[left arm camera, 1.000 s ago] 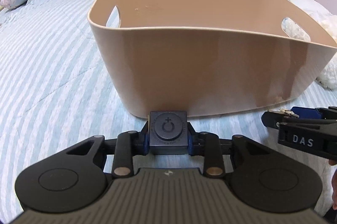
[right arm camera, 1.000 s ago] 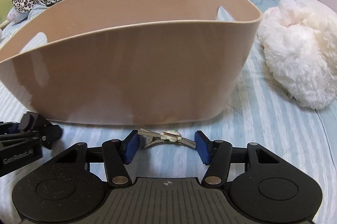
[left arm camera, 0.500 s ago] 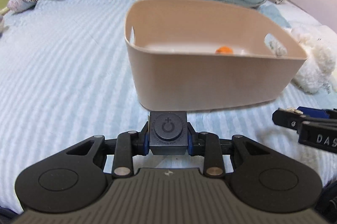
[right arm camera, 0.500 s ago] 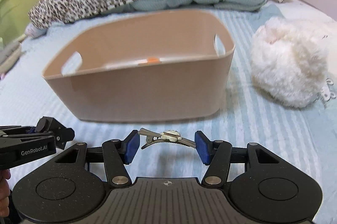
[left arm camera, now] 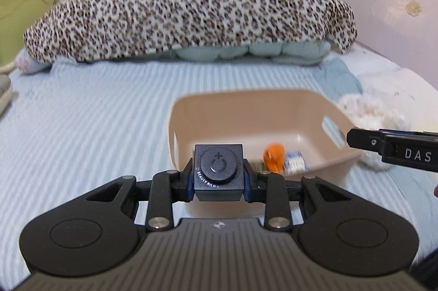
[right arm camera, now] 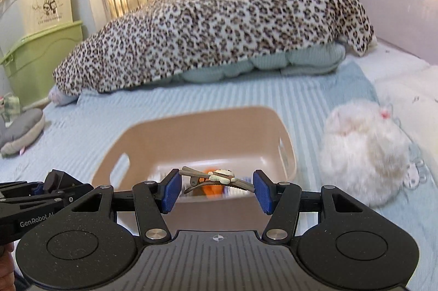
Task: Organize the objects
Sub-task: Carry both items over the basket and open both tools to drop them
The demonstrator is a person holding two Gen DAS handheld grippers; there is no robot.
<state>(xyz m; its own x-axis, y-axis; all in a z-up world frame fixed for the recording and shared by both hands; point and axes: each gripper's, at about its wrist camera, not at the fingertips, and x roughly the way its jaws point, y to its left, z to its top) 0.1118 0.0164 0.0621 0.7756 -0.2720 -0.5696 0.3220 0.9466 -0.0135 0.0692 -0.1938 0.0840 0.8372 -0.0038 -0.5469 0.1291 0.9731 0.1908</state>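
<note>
Both wrist views above, facing basket (left arm camera: 273, 105).

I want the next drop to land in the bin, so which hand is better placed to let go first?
Right, probably: its hair clip sits squarely in front of the bin opening, while the left's compact lines up with the bin's left part.

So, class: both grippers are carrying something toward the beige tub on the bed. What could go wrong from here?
1. The hair clip spans the right gripper, held only at its ends between widely spread pads; it could twist and slip out onto the bed before reaching the tub.
2. The left gripper holds a dark square box; dropped from this height, it may land on the orange item already in the tub.
</note>
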